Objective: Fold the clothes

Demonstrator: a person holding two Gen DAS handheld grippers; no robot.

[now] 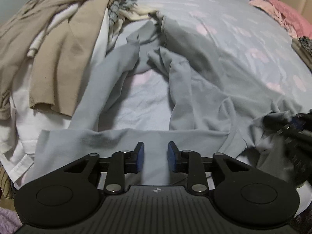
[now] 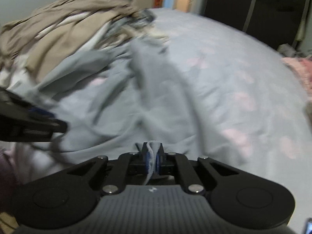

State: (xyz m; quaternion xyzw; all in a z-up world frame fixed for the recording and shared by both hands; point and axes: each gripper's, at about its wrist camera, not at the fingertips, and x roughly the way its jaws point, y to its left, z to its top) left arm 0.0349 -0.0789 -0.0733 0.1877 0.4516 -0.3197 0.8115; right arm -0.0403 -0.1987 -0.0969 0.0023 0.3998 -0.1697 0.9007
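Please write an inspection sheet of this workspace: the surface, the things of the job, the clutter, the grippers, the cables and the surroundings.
Surface: bed sheet, pale blue with pink patches.
Job's things: grey-blue garment, crumpled, sleeves spread, hem toward the cameras.
Clutter: pile of beige and white clothes to the left; pink clothes at the far right.
Grippers: left gripper open above the hem, holding nothing; right gripper shut on a fold of the garment.
Cables: nothing seen.
Surroundings: dark wardrobe behind the bed; right wrist view is blurred.
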